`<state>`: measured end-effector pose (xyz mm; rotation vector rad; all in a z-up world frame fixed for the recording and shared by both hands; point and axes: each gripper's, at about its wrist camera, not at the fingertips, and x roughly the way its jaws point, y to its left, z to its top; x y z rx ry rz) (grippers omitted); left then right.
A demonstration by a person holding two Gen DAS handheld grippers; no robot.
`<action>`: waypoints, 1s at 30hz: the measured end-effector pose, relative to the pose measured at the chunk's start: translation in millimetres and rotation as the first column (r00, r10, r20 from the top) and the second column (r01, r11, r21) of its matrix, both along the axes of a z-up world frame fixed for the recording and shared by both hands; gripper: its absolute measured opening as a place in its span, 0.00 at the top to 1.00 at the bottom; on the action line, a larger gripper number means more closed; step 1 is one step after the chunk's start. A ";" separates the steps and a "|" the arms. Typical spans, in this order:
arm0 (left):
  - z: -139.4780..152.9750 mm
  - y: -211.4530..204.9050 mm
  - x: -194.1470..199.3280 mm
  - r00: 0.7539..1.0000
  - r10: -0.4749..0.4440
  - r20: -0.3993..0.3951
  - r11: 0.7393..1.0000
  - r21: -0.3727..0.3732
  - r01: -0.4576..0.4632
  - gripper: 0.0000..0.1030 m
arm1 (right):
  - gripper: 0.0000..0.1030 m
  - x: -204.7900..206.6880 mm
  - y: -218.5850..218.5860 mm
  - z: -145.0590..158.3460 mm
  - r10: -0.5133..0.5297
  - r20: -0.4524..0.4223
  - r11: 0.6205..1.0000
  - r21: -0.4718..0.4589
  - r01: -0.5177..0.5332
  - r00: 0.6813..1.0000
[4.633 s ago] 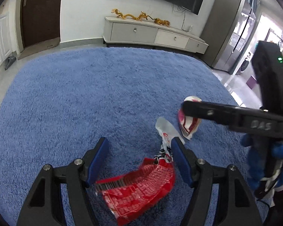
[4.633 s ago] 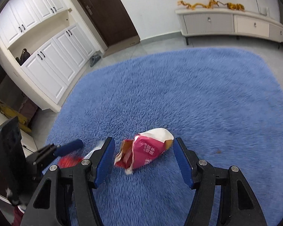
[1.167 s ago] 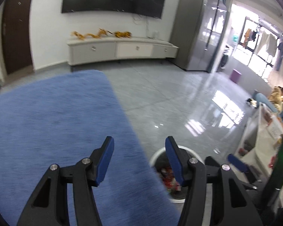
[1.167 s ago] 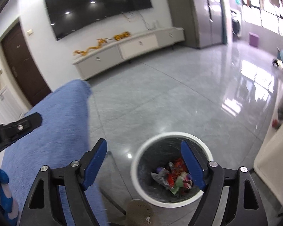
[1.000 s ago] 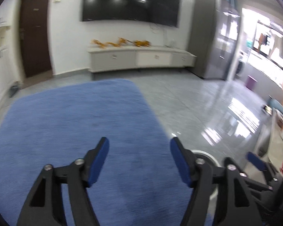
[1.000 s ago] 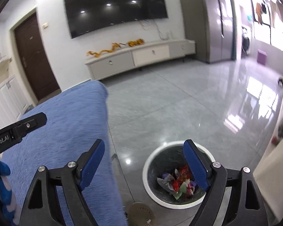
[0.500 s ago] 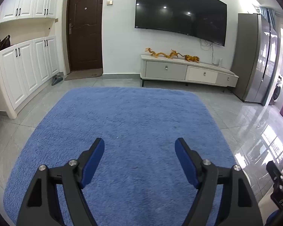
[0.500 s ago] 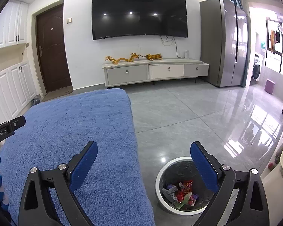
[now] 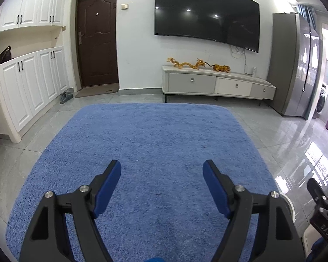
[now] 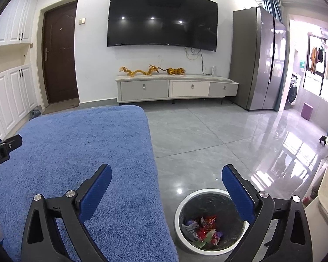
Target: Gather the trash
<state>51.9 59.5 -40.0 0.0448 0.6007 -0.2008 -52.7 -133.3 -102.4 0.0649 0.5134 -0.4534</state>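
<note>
light: bright, even, daylight from windows [image 10: 323, 74] far right of the jaws | glare: white streaks on glossy floor tiles [image 10: 290, 150] right of the jaws, ceiling spots mirrored in TV [image 10: 161, 17] ahead | shadows: soft, faint | focus: sharp, no motion blur | edges: strong fisheye bending, black corner vignette

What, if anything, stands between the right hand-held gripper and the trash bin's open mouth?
Nothing visible. The right hand-held gripper is open and empty, and the trash bin beside the blue rug has no lid; wrappers lie inside.
</note>
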 end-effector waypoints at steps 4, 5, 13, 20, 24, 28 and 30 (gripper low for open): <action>-1.3 -7.9 -3.0 1.000 -0.024 -0.011 1.000 0.004 0.024 0.25 | 0.04 -0.1 -3.6 0.0 -0.012 -0.004 1.000 -0.001 0.012 1.000; -1.4 -8.0 -4.5 1.000 -0.024 -0.007 1.000 0.008 0.024 0.25 | 0.04 -0.4 -5.5 0.1 -0.015 -0.005 1.000 -0.003 0.015 1.000; 8.7 -27.6 -21.4 0.997 -0.032 0.064 0.998 0.060 0.028 0.24 | 0.02 -5.9 -13.2 1.1 -0.043 0.005 0.999 -0.002 0.043 0.999; 15.3 -34.7 -30.0 0.995 -0.034 0.097 0.997 0.075 0.027 0.24 | 0.02 -12.4 -20.9 4.3 -0.061 0.023 0.998 0.000 0.061 0.998; 17.6 -36.6 -35.6 0.993 -0.032 0.114 0.996 0.082 0.023 0.24 | 0.02 -16.8 -25.9 6.0 -0.082 0.036 0.997 -0.001 0.082 0.996; 17.7 -36.1 -41.8 0.992 -0.035 0.121 0.996 0.085 0.024 0.23 | 0.00 -20.0 -29.9 6.1 -0.098 0.044 0.995 0.000 0.098 0.994; 18.9 -36.4 -44.5 0.991 -0.037 0.125 0.996 0.085 0.027 0.20 | 0.00 -22.0 -30.4 5.6 -0.100 0.049 0.995 0.002 0.100 0.994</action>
